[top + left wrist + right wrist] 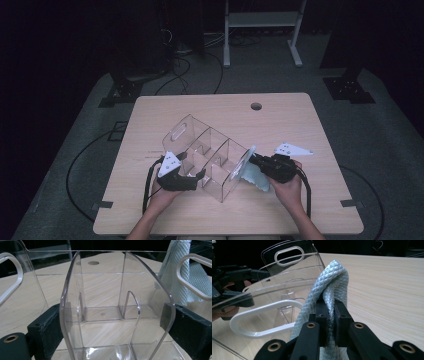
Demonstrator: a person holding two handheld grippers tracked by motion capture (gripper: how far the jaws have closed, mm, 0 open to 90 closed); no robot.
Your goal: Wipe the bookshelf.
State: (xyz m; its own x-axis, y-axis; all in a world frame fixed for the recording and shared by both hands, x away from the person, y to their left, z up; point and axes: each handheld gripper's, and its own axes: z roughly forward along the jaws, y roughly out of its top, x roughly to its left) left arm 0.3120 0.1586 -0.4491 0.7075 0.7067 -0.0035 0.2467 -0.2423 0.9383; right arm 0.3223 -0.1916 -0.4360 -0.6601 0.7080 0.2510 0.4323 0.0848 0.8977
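High view: clear organizer [210, 155] tipped on table [300, 210]
Left gripper [115, 322]: fingers clamp organizer wall
Right gripper [331, 312]: fingers pinch cloth [332, 280]

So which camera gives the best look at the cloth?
The right gripper view: the pale blue cloth sits close up, pinched between that gripper's fingers, its weave clear. The high view shows a small patch beside the clear organizer. The left gripper view shows it through plastic.
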